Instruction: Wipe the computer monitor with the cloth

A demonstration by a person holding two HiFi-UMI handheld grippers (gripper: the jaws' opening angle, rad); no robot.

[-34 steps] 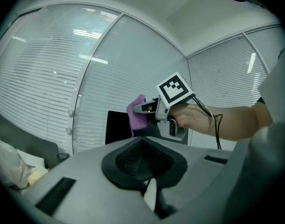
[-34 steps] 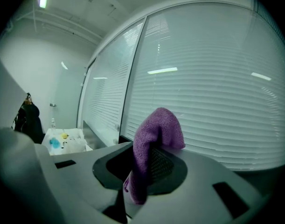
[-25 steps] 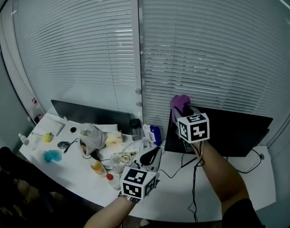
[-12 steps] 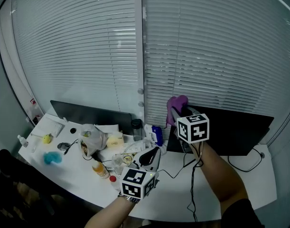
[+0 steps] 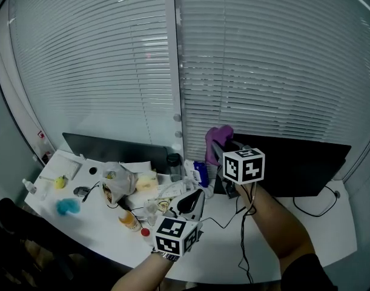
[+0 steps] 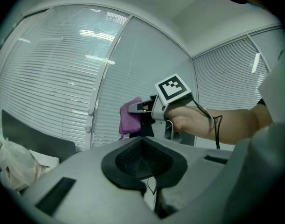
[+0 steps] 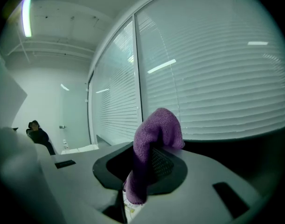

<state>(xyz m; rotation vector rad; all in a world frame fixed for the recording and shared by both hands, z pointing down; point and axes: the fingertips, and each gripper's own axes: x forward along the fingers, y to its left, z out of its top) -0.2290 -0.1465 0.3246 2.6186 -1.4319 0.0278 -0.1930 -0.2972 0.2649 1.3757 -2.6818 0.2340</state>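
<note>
The right gripper [image 5: 223,148] is clamped on the purple cloth [image 5: 216,137], held at the monitor's [image 5: 297,170] top left corner. The screen runs off to this gripper's right, long axis sideways, face toward the person; most wiping seems left to do. The left gripper [image 5: 194,199], closed on nothing, hangs lower, near the surface [image 5: 221,250]

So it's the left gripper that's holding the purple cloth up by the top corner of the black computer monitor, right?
Not quite: it is the right gripper that holds the purple cloth up by the top corner of the black computer monitor. The right gripper view shows the cloth pinched in its jaws; the left gripper is shut on nothing.
</note>
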